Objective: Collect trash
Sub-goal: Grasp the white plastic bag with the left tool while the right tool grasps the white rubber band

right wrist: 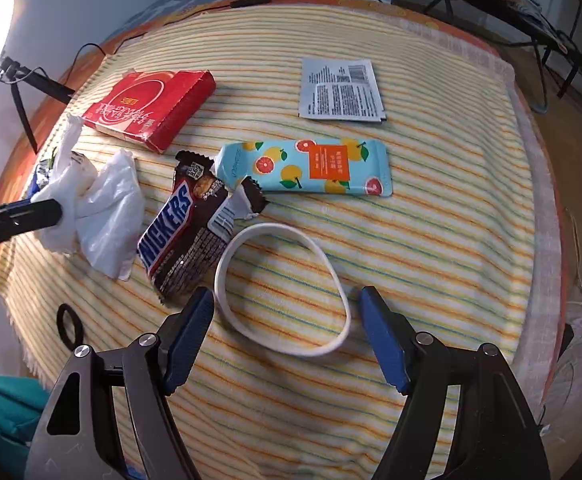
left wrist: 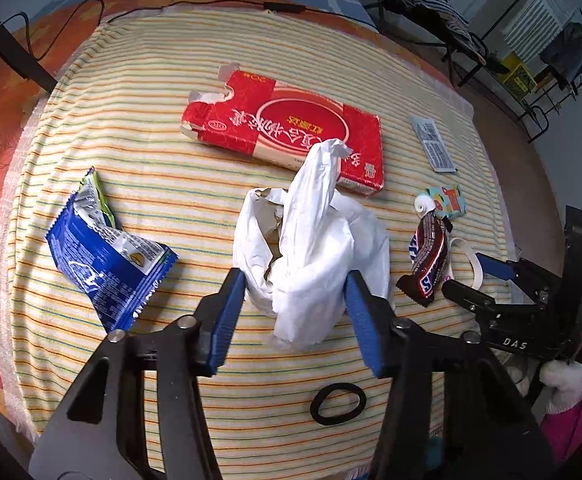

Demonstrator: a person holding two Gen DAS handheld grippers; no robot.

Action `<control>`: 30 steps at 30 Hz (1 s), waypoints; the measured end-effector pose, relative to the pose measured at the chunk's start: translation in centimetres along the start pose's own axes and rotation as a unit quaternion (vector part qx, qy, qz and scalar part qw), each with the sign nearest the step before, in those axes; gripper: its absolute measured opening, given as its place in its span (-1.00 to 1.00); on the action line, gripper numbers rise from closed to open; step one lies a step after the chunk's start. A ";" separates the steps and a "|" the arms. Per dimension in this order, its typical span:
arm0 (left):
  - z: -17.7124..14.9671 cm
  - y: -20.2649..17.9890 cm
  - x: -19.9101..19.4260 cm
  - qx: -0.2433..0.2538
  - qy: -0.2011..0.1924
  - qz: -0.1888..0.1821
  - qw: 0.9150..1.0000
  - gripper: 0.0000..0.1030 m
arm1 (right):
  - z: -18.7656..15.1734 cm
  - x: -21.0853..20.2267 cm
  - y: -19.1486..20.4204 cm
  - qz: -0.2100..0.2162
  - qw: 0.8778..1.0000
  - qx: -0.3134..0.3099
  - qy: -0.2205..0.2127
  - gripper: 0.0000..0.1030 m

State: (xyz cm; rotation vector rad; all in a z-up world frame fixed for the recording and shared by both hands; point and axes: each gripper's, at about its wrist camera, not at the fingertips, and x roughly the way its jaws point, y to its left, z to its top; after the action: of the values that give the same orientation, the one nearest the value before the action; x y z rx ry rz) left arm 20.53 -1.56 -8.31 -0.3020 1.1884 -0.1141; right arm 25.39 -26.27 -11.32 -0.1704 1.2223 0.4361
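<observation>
Down through the left wrist view: left gripper (left wrist: 295, 312) with blue pads (left wrist: 227, 320) on either side of a crumpled white plastic bag (left wrist: 311, 240), both pads against the bag's lower folds, jaws at a middling width and apparently pinching it. Bag resting on a striped towel (left wrist: 151, 184), brown paper showing inside its mouth. Behind the bag, a flattened red carton (left wrist: 283, 128) with a torn end. Off to the left, well apart, a torn blue snack wrapper (left wrist: 107, 264). To the right, a Snickers wrapper (left wrist: 429, 260) lying near the right gripper (left wrist: 467, 276), whose jaws stand apart. Beyond that, a grey printed sachet (left wrist: 433, 144) and a bit of a citrus-print pouch (left wrist: 449, 200). Close in front of the camera, a black hair tie (left wrist: 338, 404) flat on the towel.

Over in the right wrist view: right gripper (right wrist: 287, 320) spread wide, pads touching nothing, straddling a white band (right wrist: 283, 288) lying in a loop on the striped towel (right wrist: 431, 240). Snickers wrapper (right wrist: 187, 236) just left of the band, torn open at the top. Citrus-print pouch (right wrist: 311, 168) behind it, grey printed sachet (right wrist: 341, 90) farther back, red carton (right wrist: 151, 108) at upper left. White plastic bag (right wrist: 99, 208) at left, left gripper's dark finger (right wrist: 31, 212) against it. Black hair tie (right wrist: 69, 326) near the towel's front edge.
</observation>
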 end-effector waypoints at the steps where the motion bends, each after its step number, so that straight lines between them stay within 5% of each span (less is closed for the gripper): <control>1: 0.0 0.1 -0.1 -0.001 -0.001 -0.001 1.000 -0.03 | 0.1 0.1 0.3 -0.006 1.000 -0.007 0.001 0.44; 9: 0.2 1.0 -1.6 -0.010 -0.013 -0.011 1.000 -0.09 | -0.1 0.4 1.7 -0.029 0.999 -0.028 -0.006 0.32; 19: -0.2 1.7 -2.7 -0.018 -0.020 -0.022 0.999 -0.10 | -0.2 -0.2 1.8 -0.021 0.999 -0.027 -0.014 -0.77; 30: -1.1 1.4 -4.9 0.002 -0.038 -0.021 0.999 -0.10 | -1.5 -2.7 1.7 -0.017 0.999 -0.029 -0.038 -0.87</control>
State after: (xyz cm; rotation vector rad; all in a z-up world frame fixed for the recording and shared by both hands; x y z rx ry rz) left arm 17.62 0.83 -4.72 -0.3252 1.1060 -0.1402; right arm 22.69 -25.87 -9.13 -0.2211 1.1323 0.4448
